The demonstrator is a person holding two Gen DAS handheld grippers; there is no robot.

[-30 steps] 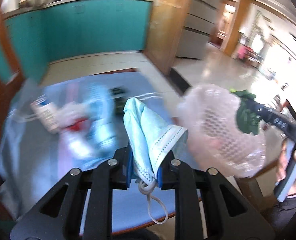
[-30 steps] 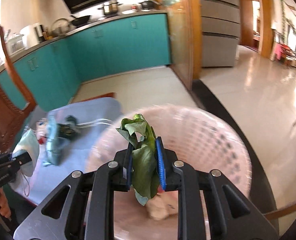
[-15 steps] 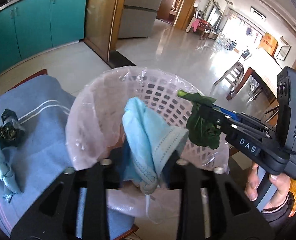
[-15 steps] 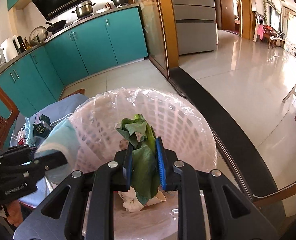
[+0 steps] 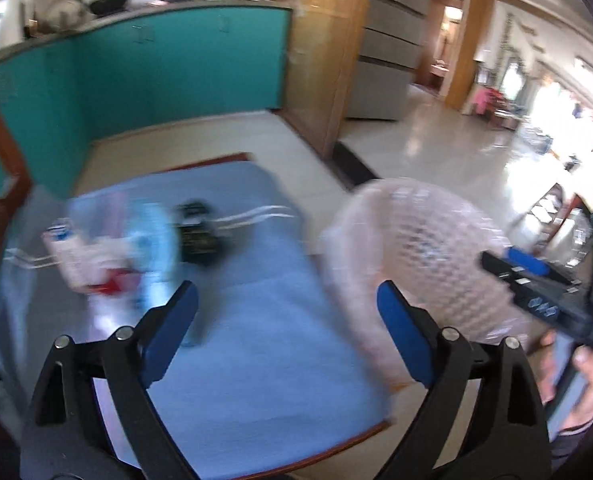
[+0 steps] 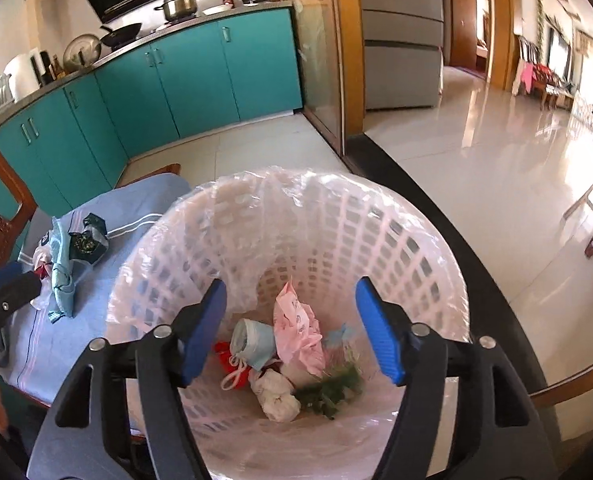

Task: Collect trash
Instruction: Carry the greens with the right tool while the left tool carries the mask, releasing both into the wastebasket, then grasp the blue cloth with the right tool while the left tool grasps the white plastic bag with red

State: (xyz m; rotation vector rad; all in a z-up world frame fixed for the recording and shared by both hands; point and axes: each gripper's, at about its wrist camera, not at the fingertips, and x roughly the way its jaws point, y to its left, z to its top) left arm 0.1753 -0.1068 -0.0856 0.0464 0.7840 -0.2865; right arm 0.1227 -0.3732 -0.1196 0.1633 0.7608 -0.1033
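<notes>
Right gripper (image 6: pixel 290 330): jaws have just been opening and stand wide, nothing between the blue pads; poised over the mouth of the waste basket.

Left gripper (image 5: pixel 284 334): jaws have just been opening, spread wide and empty; aimed at the blue cloth (image 5: pixel 264 340) on the table, its view smeared by motion.

Waste basket (image 6: pixel 376 240): pink-white lattice plastic with a thin clear liner, standing just beside the table edge. Contents on its floor: blue face mask (image 6: pixel 252 338), leafy greens (image 6: pixel 328 390), pink wrapper (image 6: pixel 298 328), a white crumpled wad (image 6: pixel 276 396), a red scrap (image 6: pixel 226 354).

Trash still on the cloth: dark crumpled wrapper (image 6: pixel 90 238), light-blue crumpled sheet (image 6: pixel 62 276), a clear bag with red and white pieces beside it, too blurred in the left wrist view to name further.

Hazards, as judged:
- The remaining pieces lie touching; a wide jaw closing there may pinch two at once, or snag the cloth and drag it.
- Thin, limp material may slip from the pads in transit and fall between table and basket.
- The liner sits loose at the rim; a low pass could catch it and tip the light basket.
- A fast swing blurs the view and invites a mis-aimed grasp.
</notes>
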